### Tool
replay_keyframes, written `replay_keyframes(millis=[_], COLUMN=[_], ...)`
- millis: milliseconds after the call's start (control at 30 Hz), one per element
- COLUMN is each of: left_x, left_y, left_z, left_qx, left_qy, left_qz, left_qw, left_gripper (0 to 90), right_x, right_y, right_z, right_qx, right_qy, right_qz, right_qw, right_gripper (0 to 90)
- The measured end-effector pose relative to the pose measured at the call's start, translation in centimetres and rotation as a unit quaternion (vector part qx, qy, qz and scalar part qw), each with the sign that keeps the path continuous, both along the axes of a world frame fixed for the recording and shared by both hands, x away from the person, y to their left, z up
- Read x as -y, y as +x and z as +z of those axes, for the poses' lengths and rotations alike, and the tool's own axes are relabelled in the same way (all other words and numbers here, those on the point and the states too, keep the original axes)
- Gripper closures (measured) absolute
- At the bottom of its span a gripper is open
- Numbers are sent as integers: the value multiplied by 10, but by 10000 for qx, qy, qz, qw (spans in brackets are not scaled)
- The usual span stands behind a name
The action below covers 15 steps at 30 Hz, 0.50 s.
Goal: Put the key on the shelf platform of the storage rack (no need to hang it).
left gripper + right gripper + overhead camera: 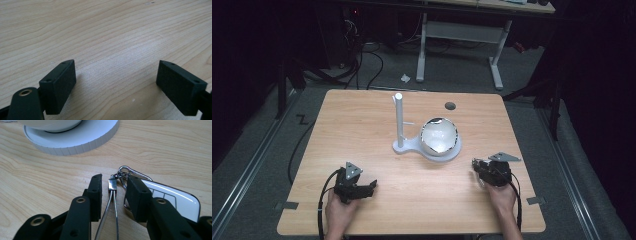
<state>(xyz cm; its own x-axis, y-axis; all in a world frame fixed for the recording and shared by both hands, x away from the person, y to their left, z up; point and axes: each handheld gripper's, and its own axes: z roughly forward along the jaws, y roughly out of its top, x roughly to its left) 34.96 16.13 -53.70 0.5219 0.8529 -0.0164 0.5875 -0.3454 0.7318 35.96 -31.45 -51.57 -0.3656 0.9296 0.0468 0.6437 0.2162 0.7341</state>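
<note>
At lower right, the right gripper (pixel 113 195) straddled a key ring (pixel 113 197), jaws unclenched; left gripper (pixel 116 85) gaped empty. Closing seemed next.

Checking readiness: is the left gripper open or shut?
Open: the left gripper has its jaws wide apart over bare table.

Wooden table (pixel 377 115), white desk frame (pixel 459 37) behind, floor cables (pixel 362 65), paper scrap (pixel 405 78)

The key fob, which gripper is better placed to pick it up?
Right. The right gripper already straddles the metal loop attached to the key fob. The left gripper has bare table between its open fingers.
</note>
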Motion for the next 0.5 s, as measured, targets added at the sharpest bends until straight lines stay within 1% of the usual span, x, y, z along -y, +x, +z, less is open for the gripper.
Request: replay_keyframes(millis=[200,400,433,500], left_x=[0,0,0,0], left_y=[0,0,0,0], left_z=[0,0,0,0], left_qx=[0,0,-1,0], left_qy=[-1,-1,-1,-1], left_qz=[1,1,1,0], left_qw=[10000,10000,10000,10000], left_gripper=[165,165,165,165], right_x=[-1,-5,-6,-9], right_y=[2,5,6,8], right_z=[-2,-6,-6,-7], right_qx=[-6,-86,-134,-137], right_qy=[-67,-181,-222,-393], right_qz=[37,100,97,115], right_qw=[10000,9997,9996,9991], right_gripper=[696,734,741,771])
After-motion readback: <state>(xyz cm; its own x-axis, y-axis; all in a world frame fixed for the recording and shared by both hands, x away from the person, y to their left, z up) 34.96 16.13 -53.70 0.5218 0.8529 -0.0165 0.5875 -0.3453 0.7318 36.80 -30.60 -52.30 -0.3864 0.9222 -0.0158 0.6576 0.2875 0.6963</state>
